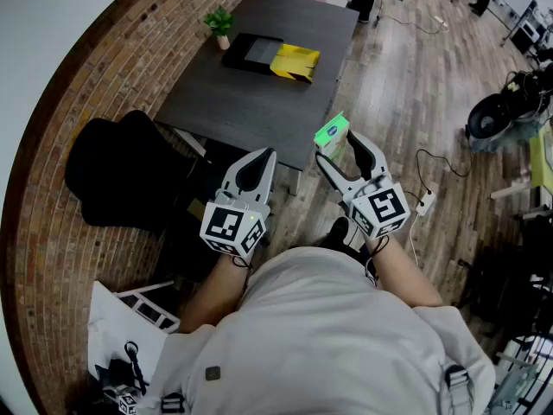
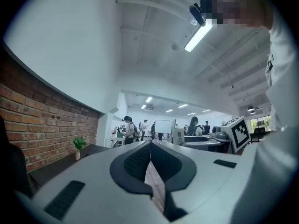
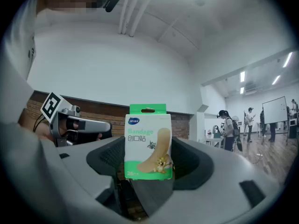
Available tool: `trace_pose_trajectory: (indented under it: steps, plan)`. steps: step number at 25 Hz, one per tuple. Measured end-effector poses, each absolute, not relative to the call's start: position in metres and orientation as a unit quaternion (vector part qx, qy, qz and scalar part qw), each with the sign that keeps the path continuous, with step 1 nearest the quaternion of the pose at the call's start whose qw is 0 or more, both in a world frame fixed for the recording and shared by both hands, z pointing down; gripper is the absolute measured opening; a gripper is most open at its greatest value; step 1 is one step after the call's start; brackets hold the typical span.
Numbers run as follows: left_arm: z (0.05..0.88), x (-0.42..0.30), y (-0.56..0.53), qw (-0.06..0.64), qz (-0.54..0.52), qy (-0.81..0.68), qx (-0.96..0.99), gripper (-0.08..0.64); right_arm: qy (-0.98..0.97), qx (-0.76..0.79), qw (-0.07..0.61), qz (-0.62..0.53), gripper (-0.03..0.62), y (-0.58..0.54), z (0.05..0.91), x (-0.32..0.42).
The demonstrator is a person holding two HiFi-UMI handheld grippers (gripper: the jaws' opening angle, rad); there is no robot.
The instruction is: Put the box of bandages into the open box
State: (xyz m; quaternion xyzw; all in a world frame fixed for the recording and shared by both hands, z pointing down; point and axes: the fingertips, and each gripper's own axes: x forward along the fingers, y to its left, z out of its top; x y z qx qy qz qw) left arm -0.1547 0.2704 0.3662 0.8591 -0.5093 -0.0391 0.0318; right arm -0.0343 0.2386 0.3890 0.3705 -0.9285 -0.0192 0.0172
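Observation:
The bandage box (image 1: 332,134), green and white, stands upright between the jaws of my right gripper (image 1: 339,149), which is shut on it. In the right gripper view the bandage box (image 3: 148,141) faces the camera, and the right gripper (image 3: 149,155) clamps its lower sides. The open box (image 1: 263,54) is black with a yellow flap (image 1: 295,62). It lies on the dark table (image 1: 251,102), well ahead of both grippers. My left gripper (image 1: 261,156) is held level beside the right one. The left gripper (image 2: 150,146) is shut with nothing in it.
A small potted plant (image 1: 220,24) stands at the table's far left corner, beside the open box. A black chair (image 1: 121,171) sits left of the table against the brick wall (image 1: 52,171). A cable and power strip (image 1: 425,199) lie on the wooden floor at right. People stand far off.

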Motion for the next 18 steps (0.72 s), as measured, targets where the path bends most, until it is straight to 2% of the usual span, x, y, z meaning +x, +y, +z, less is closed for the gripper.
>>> trace_pose_trajectory:
  steps: [18]
  plan:
    - [0.378, -0.134, 0.242, 0.050, -0.047, -0.503, 0.861, 0.018, -0.928, 0.372, 0.012, -0.013, 0.308, 0.213, 0.396, -0.011]
